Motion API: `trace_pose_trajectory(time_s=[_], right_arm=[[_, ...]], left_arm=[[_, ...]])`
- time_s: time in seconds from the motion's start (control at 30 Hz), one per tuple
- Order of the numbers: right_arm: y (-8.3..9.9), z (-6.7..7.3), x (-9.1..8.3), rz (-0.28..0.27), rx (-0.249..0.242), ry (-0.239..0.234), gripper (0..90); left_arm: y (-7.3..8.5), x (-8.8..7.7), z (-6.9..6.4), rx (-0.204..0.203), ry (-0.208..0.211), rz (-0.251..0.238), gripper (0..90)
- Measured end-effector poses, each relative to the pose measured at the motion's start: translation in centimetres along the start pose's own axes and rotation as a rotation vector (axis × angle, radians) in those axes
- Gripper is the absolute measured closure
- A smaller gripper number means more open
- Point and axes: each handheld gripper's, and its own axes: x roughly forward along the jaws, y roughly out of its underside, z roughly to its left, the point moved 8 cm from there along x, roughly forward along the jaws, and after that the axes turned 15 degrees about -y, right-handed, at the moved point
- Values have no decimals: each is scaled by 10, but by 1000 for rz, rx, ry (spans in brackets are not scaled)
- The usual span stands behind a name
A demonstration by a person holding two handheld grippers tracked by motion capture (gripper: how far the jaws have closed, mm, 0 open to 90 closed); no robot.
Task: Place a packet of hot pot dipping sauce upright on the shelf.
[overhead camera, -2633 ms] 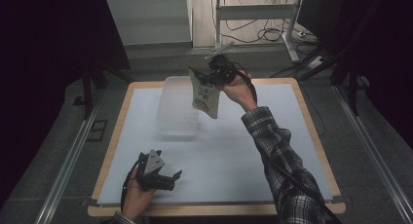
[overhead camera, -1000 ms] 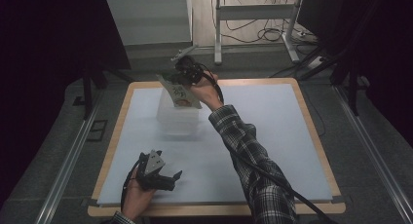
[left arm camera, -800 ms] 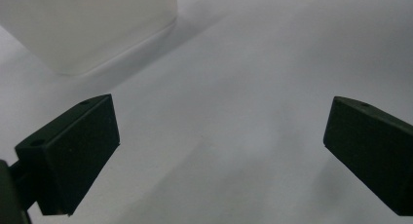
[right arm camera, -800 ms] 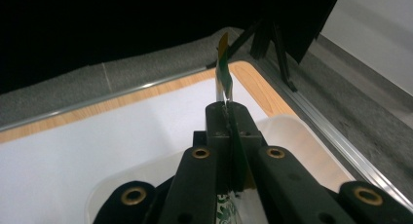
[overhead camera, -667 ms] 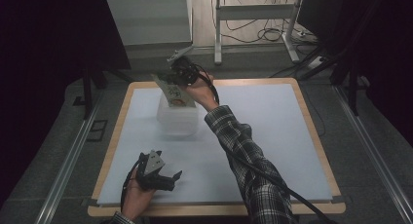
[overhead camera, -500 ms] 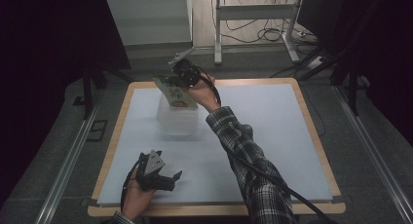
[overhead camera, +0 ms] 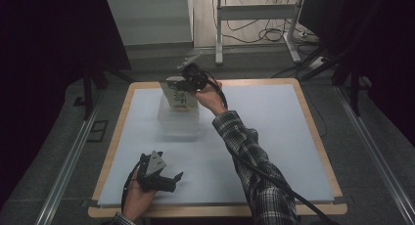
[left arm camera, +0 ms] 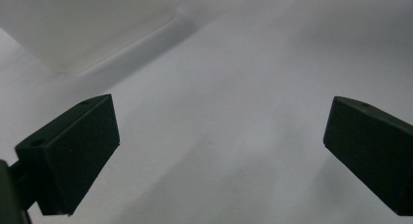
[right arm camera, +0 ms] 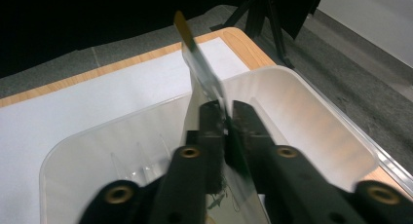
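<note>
A flat pouch (overhead camera: 177, 96) with green print and a yellowish top edge stands upright in the clear plastic bin (overhead camera: 179, 126) at the far middle of the white mat. My right gripper (overhead camera: 189, 86) is over the bin, beside the pouch. In the right gripper view the thin pouch (right arm camera: 197, 63) runs edge-on between the jaws of the right gripper (right arm camera: 226, 114). Those jaws have just been opening, and a narrow gap shows around the film. My left gripper (overhead camera: 172, 179) rests open on the mat near the front edge, with nothing between the jaws of the left gripper (left arm camera: 219, 146).
The bin's rim (right arm camera: 316, 97) curves around below the right jaws. The white mat (overhead camera: 274, 137) lies on a wooden-edged table (overhead camera: 313, 117). A corner of the bin (left arm camera: 87, 29) lies beyond the left jaws. Stands and cables are behind the table.
My right hand carried the pouch leftward from mid-table to over the bin and lowered it into the bin. Its jaws have parted slightly. The left hand has kept still.
</note>
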Motion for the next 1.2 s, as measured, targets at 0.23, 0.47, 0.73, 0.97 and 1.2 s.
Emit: trace_pose_trajectory(time_s=[0.23,0.47,0.73,0.97,1.2], right_arm=[[2,1,-5,-1,-9,29,653],[4,4,-8,5,-18,48,514],[6,8,-11,4,-13,45,408],[7,11,-16,0,16,32,346],[10,14,-22,-17,29,5,289]], left_arm=[[0,0,-1,1,-1,2,0],[1,1,-1,4,0,6,0],[1,1,-1,8,1,8,0],[1,1,-2,10,2,10,0],[1,1,-2,12,3,12,0]])
